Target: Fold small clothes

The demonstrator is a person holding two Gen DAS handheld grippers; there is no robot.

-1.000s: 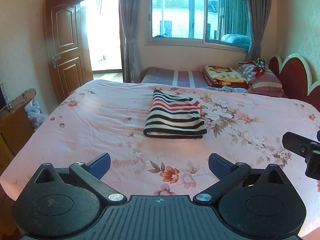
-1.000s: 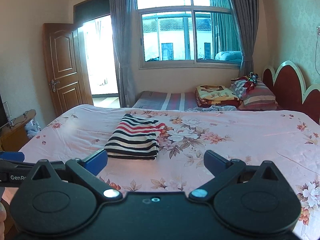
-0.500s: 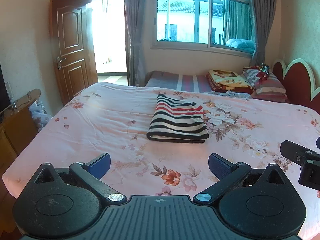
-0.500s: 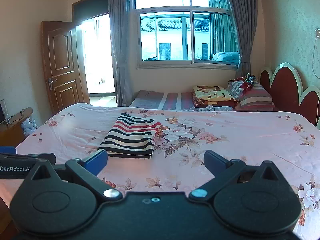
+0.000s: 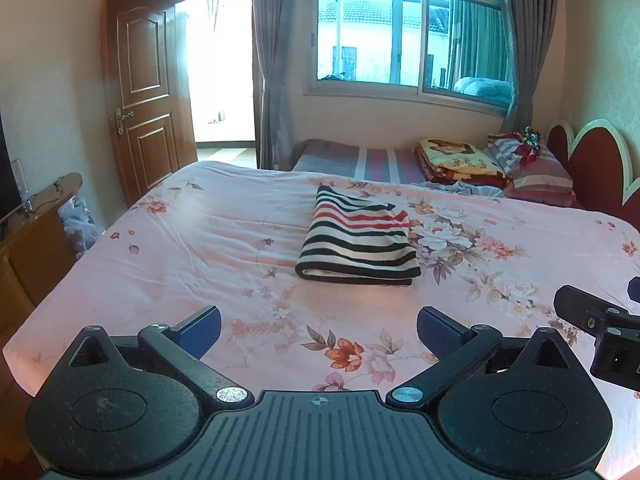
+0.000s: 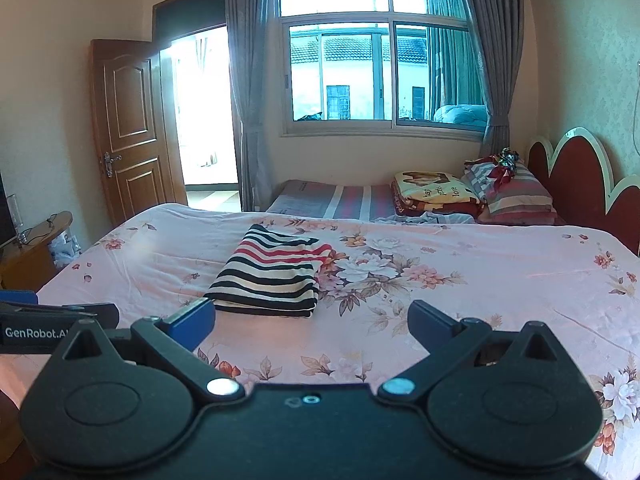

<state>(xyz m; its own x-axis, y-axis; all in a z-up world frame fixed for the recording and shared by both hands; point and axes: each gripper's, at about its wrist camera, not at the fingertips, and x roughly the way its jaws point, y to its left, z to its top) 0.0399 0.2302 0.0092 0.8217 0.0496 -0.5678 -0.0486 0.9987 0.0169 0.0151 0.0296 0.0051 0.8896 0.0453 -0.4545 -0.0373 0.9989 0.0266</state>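
garment (image 5: 357,241) folded, black-white-red stripes, flat on bed (image 5: 180,248)

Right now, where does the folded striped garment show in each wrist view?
Left wrist view: the folded striped garment lies just right of centre on the floral bedsheet, beyond the open left tongs.
Right wrist view: it lies left of centre, nearer the left finger of the open right tongs.
Shared landmark: the window, behind the bed in both views.
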